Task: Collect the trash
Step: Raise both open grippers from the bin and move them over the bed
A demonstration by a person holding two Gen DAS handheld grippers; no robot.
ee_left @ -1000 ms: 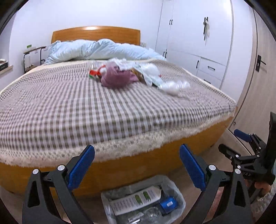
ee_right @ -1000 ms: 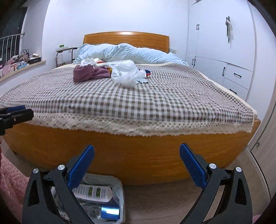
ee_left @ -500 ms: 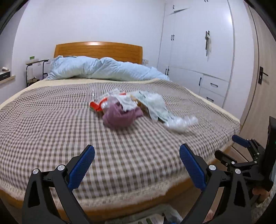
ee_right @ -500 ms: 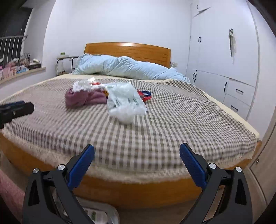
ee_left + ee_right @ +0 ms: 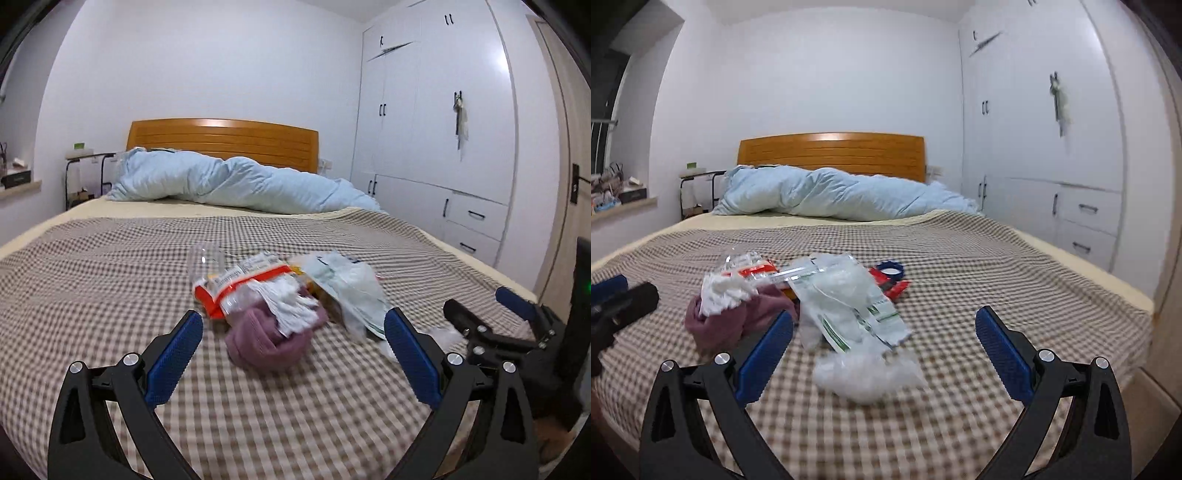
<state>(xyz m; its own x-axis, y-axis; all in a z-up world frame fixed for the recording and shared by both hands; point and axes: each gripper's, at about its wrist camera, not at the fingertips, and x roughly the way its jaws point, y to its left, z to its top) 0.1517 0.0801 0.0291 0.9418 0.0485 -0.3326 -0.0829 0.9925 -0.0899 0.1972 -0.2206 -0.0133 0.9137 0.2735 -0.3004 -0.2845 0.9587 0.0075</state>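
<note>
The left gripper (image 5: pixel 293 349) hangs released over the checked bed (image 5: pixel 110 288), jaws wide and empty, with a purple cloth (image 5: pixel 273 343) lying between them just ahead. The right gripper (image 5: pixel 884 349) is also released and empty, a white plastic bag (image 5: pixel 857 325) resting on the bed between its jaws. The trash sits in one heap mid-bed: a red-and-clear wrapper (image 5: pixel 236 284) and white tissue (image 5: pixel 291 306) on the cloth, blue tape ring (image 5: pixel 891 268) behind the bag; a blue duvet (image 5: pixel 827 199) lies by the headboard (image 5: pixel 831 151).
</note>
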